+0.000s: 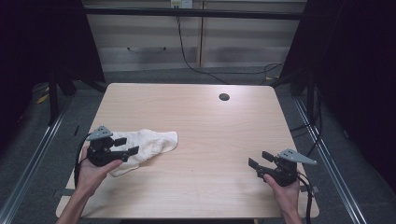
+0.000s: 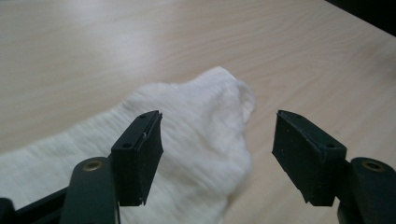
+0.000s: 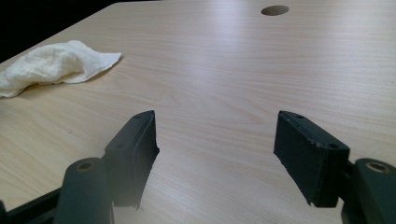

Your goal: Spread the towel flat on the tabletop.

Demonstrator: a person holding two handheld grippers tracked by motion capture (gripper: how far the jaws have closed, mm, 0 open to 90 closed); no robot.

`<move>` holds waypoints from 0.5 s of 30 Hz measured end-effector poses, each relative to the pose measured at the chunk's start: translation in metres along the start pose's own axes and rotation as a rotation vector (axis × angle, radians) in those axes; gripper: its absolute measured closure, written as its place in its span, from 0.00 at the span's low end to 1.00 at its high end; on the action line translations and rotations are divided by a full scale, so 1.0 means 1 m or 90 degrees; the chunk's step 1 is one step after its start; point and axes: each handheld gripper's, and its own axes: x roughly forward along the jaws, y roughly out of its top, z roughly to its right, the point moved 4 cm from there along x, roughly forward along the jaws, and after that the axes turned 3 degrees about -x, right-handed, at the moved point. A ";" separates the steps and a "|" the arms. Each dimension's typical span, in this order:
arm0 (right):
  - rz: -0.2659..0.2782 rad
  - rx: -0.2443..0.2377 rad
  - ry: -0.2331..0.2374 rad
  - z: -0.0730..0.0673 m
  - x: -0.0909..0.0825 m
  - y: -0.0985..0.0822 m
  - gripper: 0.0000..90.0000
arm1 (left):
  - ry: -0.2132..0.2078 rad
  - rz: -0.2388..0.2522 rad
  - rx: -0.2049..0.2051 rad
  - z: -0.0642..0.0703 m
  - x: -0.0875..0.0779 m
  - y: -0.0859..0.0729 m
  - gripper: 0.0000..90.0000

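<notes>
Both tongs stand wide open with nothing between their jaws. Left tongs (image 1: 127,145) sit at the lower left of the high view, held in the person's left hand (image 1: 93,170), with the jaws reaching rightward over the near edge of a white cloth (image 1: 149,143). That cloth lies crumpled on the pale wooden counter (image 1: 210,126), left of the frame's centre, its longer side running left to right and one end tapering toward the middle of the counter. In the left gripper view the left tongs (image 2: 217,149) rise from the bottom edge; the left jaw stands in front of the cloth (image 2: 187,130), the right jaw in front of bare counter (image 2: 116,42), and the cloth's ribbed weave fills the lower centre of the frame, folding to a rounded tip at the upper middle. Whether the jaws touch the cloth cannot be told. Right tongs (image 1: 259,159) sit at the lower right of the high view, in the right hand (image 1: 286,189), well apart from the cloth, jaws pointing left over bare wood. In the right gripper view the right tongs (image 3: 215,149) frame bare counter (image 3: 224,74), the cloth (image 3: 56,63) lies at the upper left, and a round dark hole (image 3: 274,10) sits near the top edge; the same hole (image 1: 224,97) shows in the upper middle of the high view.
</notes>
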 end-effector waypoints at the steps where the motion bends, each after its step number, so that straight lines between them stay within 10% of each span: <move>1: -0.002 -0.003 -0.001 0.000 0.001 0.000 0.33 | -0.005 -0.014 0.010 -0.001 0.004 0.004 0.38; 15: -0.023 -0.015 0.010 -0.004 0.003 -0.003 0.33 | -0.018 -0.123 0.030 -0.009 0.067 -0.014 0.59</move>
